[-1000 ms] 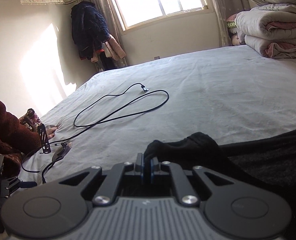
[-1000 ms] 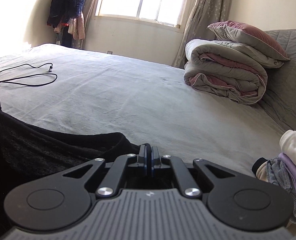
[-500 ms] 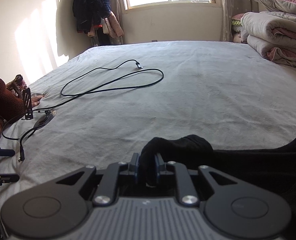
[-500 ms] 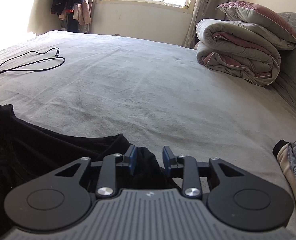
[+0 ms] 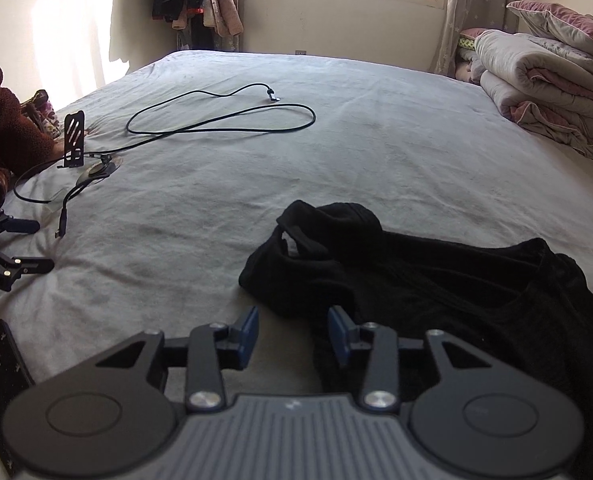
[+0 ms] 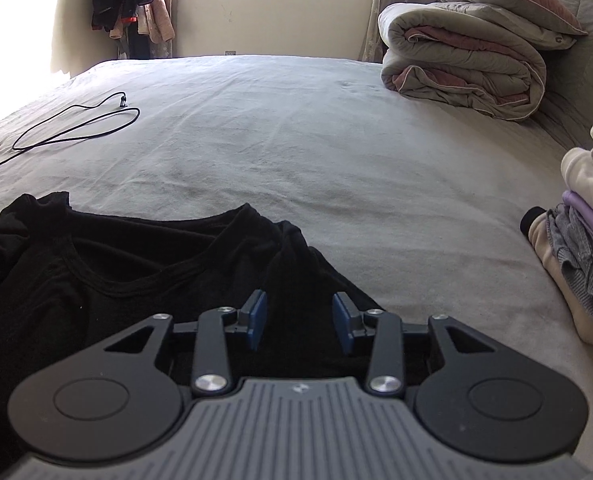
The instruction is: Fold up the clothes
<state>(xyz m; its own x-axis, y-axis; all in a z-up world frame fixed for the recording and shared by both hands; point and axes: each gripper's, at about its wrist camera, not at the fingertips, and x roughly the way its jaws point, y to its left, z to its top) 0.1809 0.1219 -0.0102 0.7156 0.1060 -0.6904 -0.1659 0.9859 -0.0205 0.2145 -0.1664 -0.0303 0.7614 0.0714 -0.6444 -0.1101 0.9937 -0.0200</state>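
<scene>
Now, notes on the garment and how it is likely to handle.

Garment: black knit top (image 6: 108, 280), lying on the grey bed sheet (image 6: 336, 152) at the near edge of the bed, neckline facing up, one sleeve bunched to the side (image 5: 320, 236).
Left gripper: left gripper (image 5: 292, 332) hovers over the sleeve-side edge; its jaws are opening, blue pads apart, bare sheet between them and the cloth just beside the right pad; nothing gripped.
Right gripper: right gripper (image 6: 298, 322) hangs above the shoulder area; pads spread, black cloth under the gap but not pinched; released.
Weight: looks light; thin fabric that drapes flat and wrinkles easily.
Stiffness: soft and limp, probably sags between two held points.
Slip: knit surface seems grippy on the pads; may drag on the fuzzy sheet.
Fragility: not fragile; risk is only of stretching the neckline.
Where to hold: likely the two shoulder seams or the hem corners, pinching both layers.
Surroundings: folded clothes stack (image 6: 580, 260) at right, black cable (image 5: 216, 120) well apart, rolled quilt (image 6: 464, 64) at the far side.
</scene>
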